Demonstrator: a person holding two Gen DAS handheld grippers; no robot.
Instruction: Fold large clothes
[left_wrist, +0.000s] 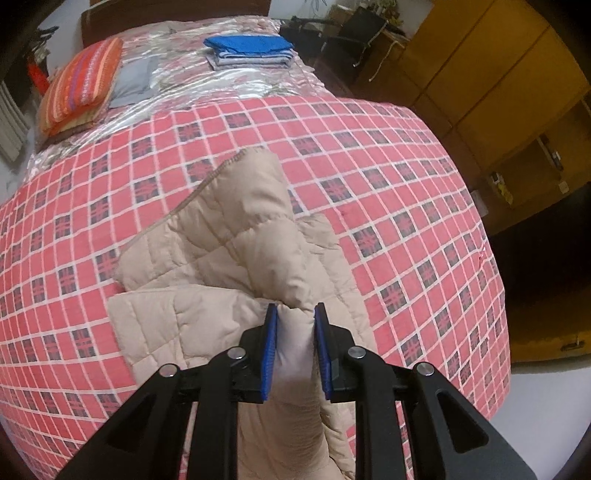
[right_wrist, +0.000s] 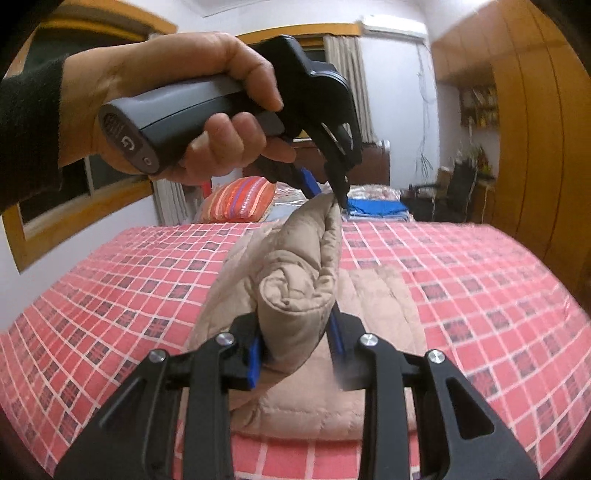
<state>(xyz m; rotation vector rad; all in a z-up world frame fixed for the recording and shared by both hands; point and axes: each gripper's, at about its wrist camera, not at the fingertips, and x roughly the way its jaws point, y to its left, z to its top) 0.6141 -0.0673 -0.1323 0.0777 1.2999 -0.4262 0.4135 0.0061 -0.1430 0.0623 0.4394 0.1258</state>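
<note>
Beige quilted jacket (left_wrist: 207, 236) is pinched by both left tongs (left_wrist: 295, 314) and right tongs (right_wrist: 295, 354), lifted above the checked bedspread (left_wrist: 406, 206).

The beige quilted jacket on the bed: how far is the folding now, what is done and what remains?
Done: a stack of folded clothes lies near the striped pillow. In hand: the beige quilted jacket is partly folded on the red checked bedcover; the left gripper and right gripper each pinch a lifted bunch. Left: lay that part down and finish the fold.
</note>
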